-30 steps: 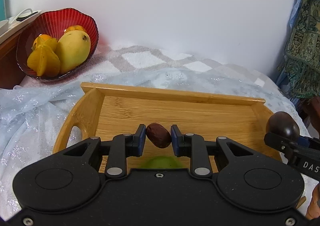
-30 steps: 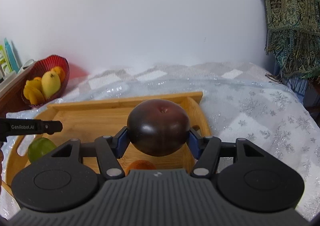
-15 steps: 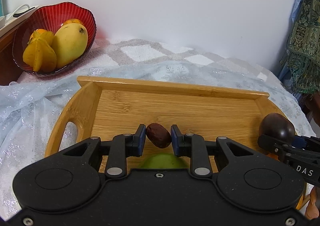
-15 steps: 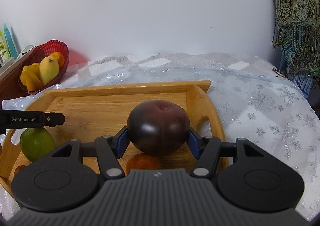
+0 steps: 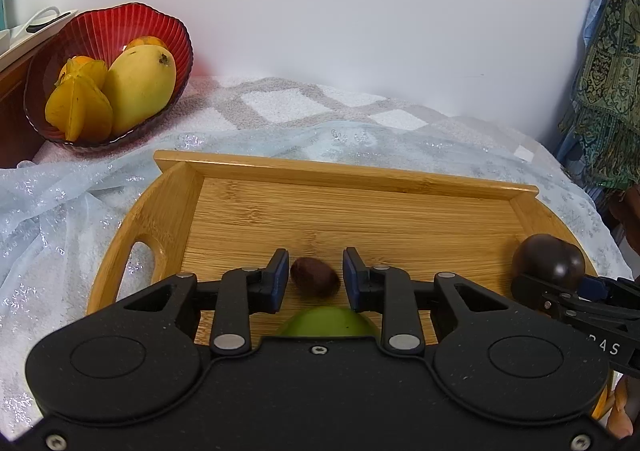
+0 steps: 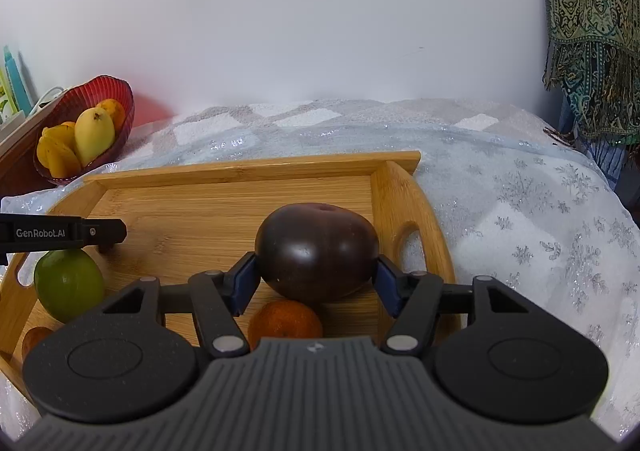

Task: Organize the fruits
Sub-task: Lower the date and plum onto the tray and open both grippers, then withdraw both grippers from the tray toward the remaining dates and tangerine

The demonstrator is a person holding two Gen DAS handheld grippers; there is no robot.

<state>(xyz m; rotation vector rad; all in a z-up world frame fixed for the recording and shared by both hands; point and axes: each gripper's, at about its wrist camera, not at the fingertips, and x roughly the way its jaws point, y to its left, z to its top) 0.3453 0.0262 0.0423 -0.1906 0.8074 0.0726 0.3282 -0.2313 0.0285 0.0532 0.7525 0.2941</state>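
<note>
Two fisheye views are shown, left wrist first. In the left wrist view, the left tongs (image 5: pixel 315 275) stand parted, a visible gap on each side of a small dark-brown oval fruit (image 5: pixel 315 276) that lies on the floor of a light bamboo tray with cut-out handles (image 5: pixel 360 211); the blue pads (image 5: pixel 280 279) do not touch it. Just below the small fruit, a green round fruit (image 5: pixel 328 325) shows partly behind the tongs' black body. At the tray's right end, the right tongs (image 5: pixel 560 283) carry a large dark purple plum-like fruit (image 5: pixel 548 261). The tray rests on a pale blue sheer cloth with silver snowflakes (image 5: pixel 60 219) spread over a white-and-grey checked cover. At upper left, well apart from the tray, a red ribbed glass bowl (image 5: pixel 100 27) holds a yellow mango (image 5: pixel 140 85) and yellow-orange star fruits (image 5: pixel 78 111). In the right wrist view, the right tongs (image 6: pixel 316 275) are closed on the large dark purple fruit (image 6: pixel 316 251), a blue pad pressed to each side, above the tray's right part near its handle. A small orange round fruit (image 6: pixel 285 319) lies on the tray below the held fruit. At left, the left tongs (image 6: pixel 100 233) reach over the tray beside the green fruit (image 6: pixel 68 283). A patterned green fringed fabric (image 6: pixel 592 31) hangs at far right.
</note>
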